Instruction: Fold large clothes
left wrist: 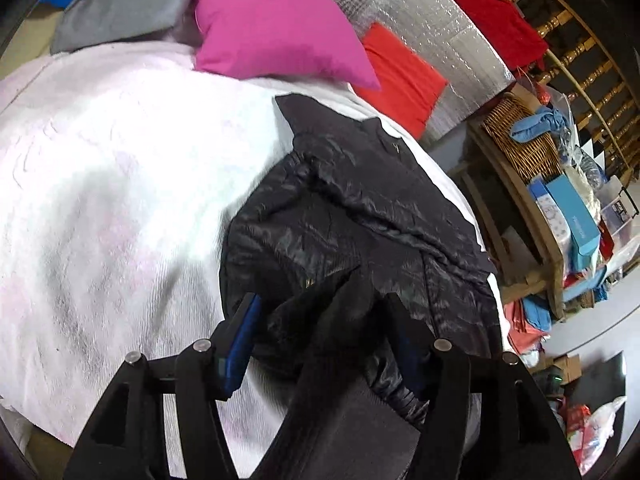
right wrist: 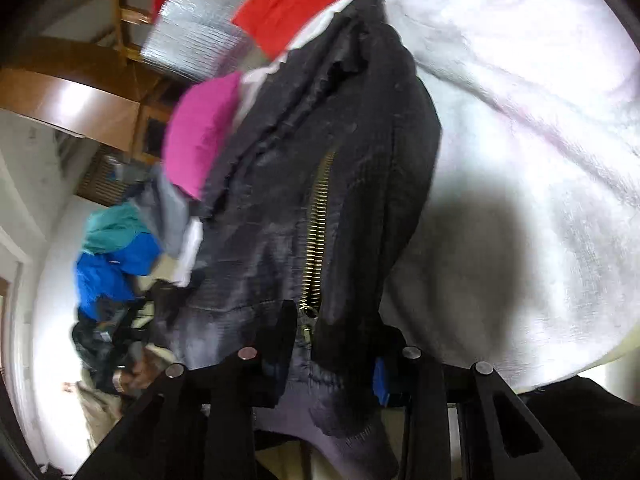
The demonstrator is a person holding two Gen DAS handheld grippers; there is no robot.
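1. Your left hand-held gripper stands part open over the near end of the black jacket. The blue pads sit apart, and a fold of the jacket rises between the jaws. I cannot tell whether the pads press on the cloth.
2. The jacket lies crumpled on a white textured cover, towards that cover's right edge in your left wrist view. It runs away from the gripper towards the pillows.
3. Your right hand-held gripper is also part open, with the jacket's hem between its jaws. The gold zipper runs up from just past the fingertips, its pull at the near end. One blue pad shows at the right, close against the cloth; I cannot tell whether it grips.
4. A magenta pillow and a red pillow lie beyond the jacket's far end, in front of a silver quilted panel.
5. A grey garment lies left of the magenta pillow.
6. To the right, a wicker basket sits on a wooden shelf with blue boxes.
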